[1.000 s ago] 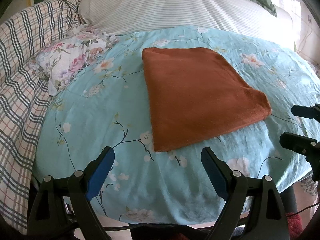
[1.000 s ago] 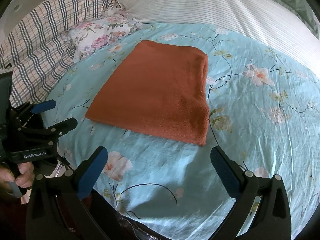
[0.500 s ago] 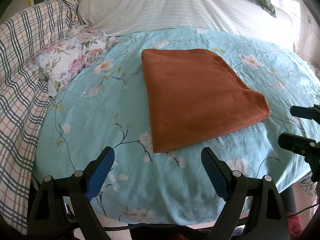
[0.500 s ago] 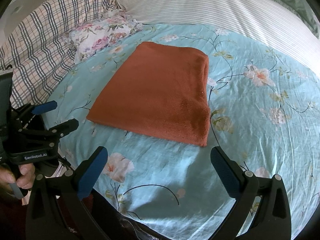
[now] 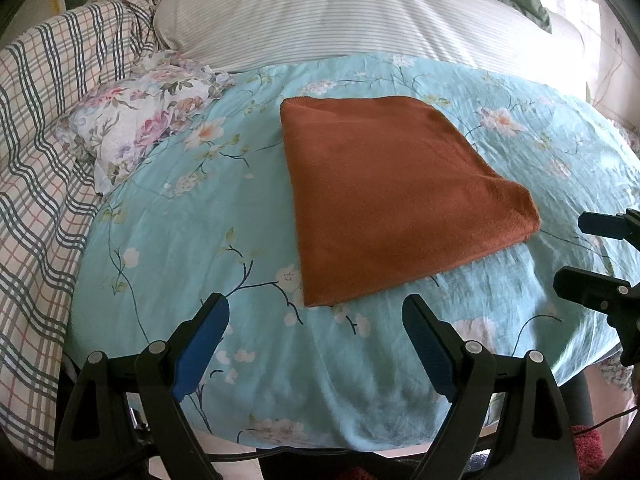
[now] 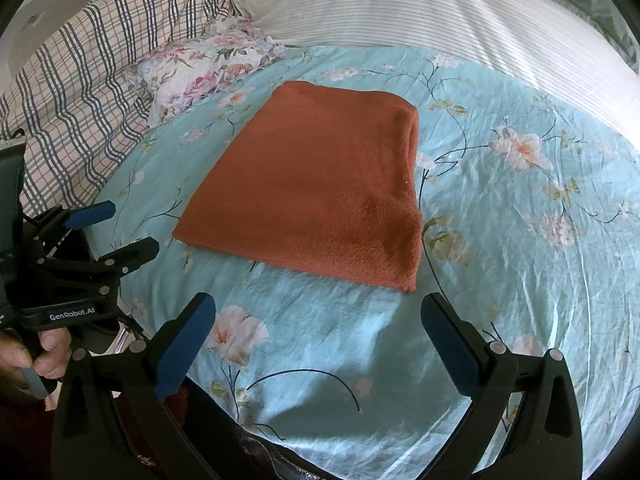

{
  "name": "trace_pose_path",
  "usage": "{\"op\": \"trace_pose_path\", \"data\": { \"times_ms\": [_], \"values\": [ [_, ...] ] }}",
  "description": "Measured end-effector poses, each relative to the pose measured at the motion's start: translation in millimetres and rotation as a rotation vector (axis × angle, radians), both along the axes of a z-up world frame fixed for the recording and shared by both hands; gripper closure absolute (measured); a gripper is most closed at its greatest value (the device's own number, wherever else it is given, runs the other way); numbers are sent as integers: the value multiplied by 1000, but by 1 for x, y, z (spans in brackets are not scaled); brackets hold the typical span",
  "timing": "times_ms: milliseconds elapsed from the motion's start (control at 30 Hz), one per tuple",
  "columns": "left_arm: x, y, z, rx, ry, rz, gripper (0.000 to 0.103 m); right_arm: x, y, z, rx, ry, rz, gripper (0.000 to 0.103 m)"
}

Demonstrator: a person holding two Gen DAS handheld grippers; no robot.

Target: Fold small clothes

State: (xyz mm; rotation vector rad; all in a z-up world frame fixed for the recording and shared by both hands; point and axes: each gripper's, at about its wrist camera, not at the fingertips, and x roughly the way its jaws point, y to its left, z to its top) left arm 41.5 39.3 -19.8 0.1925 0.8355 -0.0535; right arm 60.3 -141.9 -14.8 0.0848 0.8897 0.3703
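Note:
A rust-orange cloth [image 5: 396, 196] lies folded flat in a rectangle on the light blue floral sheet [image 5: 192, 248]; it also shows in the right wrist view [image 6: 320, 188]. My left gripper [image 5: 316, 320] is open and empty, just short of the cloth's near corner. My right gripper [image 6: 318, 320] is open and empty, just short of the cloth's near edge. The left gripper also shows at the left of the right wrist view [image 6: 110, 228], and the right gripper at the right edge of the left wrist view [image 5: 580, 248].
A small floral-print cloth [image 5: 136, 120] lies bunched at the far left of the sheet. A plaid blanket [image 5: 44, 148] lies to the left, a striped pillow [image 5: 360, 12] behind. The sheet's front edge [image 5: 320, 440] drops off near me.
Both grippers have drawn back very slightly from the cloth. The cloth has not moved and both grippers stay open.

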Motion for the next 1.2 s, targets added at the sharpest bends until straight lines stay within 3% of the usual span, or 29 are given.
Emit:
{"op": "trace_pose_path", "data": {
  "times_ms": [1200],
  "values": [
    [0, 2, -3, 0, 1, -8, 14, -1, 3, -4, 21, 6, -3, 1]
  ]
}}
